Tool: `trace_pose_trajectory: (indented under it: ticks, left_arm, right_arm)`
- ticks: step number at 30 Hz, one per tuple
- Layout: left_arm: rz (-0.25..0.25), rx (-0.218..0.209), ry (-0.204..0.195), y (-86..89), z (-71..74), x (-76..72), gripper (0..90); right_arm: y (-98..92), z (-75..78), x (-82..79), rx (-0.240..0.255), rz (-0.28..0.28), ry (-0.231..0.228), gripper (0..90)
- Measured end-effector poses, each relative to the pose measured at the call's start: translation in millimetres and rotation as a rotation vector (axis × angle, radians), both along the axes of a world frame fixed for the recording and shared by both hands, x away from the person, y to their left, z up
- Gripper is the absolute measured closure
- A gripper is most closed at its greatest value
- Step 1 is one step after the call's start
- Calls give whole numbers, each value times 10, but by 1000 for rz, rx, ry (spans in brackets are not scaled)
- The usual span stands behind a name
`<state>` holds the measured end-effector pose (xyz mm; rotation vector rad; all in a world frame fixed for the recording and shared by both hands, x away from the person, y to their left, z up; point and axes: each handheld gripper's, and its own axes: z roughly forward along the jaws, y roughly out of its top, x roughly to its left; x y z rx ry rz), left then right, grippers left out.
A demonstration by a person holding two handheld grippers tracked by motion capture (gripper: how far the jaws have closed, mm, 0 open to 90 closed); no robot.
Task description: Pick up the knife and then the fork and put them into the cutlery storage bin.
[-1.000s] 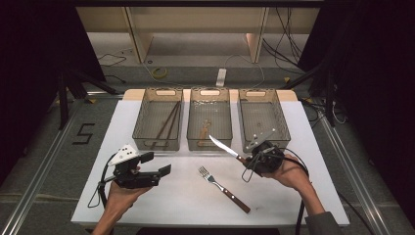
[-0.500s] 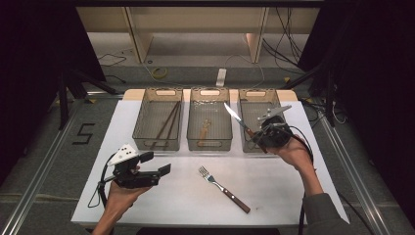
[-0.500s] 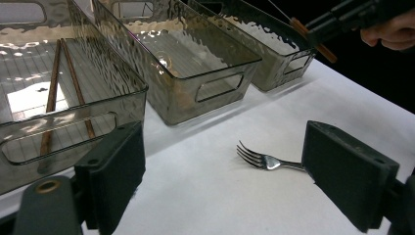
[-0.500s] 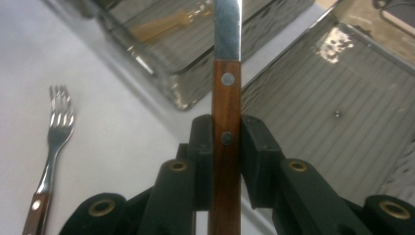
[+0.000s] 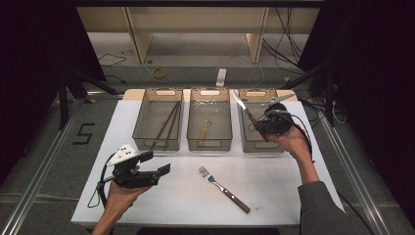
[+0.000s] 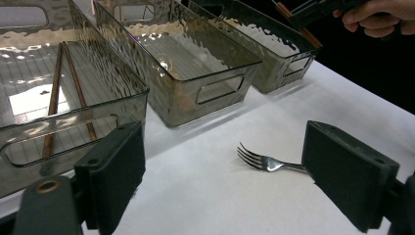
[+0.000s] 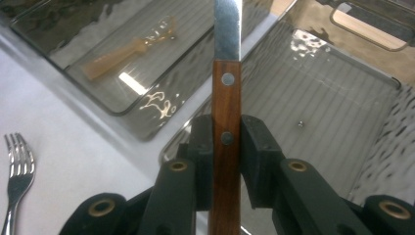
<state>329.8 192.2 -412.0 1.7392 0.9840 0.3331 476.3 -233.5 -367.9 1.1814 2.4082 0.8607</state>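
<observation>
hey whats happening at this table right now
A person is sorting cutlery into three clear bins. The right gripper is shut on a wooden-handled knife, held over the right bin. The left gripper hangs open above the table, holding nothing. A fork lies on the table. The left bin holds chopsticks, and the middle bin holds a small amber utensil.

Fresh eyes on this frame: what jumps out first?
The knife, clamped by its wooden handle in the right tool, blade raised over the right-hand bin. Next, the lone fork lying on the white table in front of the bins, and the left tool hovering open near it.
</observation>
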Motion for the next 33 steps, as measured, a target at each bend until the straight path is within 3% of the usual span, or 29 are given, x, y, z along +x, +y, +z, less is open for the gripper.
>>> trace_pose_trajectory:
  ticks: [18,33]
  left_arm:
    - [12,-1,-20,14,15,-8,156]
    - [11,-4,-12,5,10,-8,155]
  right_arm:
    - [-68,-117,285,-23,-135,45,768]
    - [-79,-221,374,-45,-191,87,767]
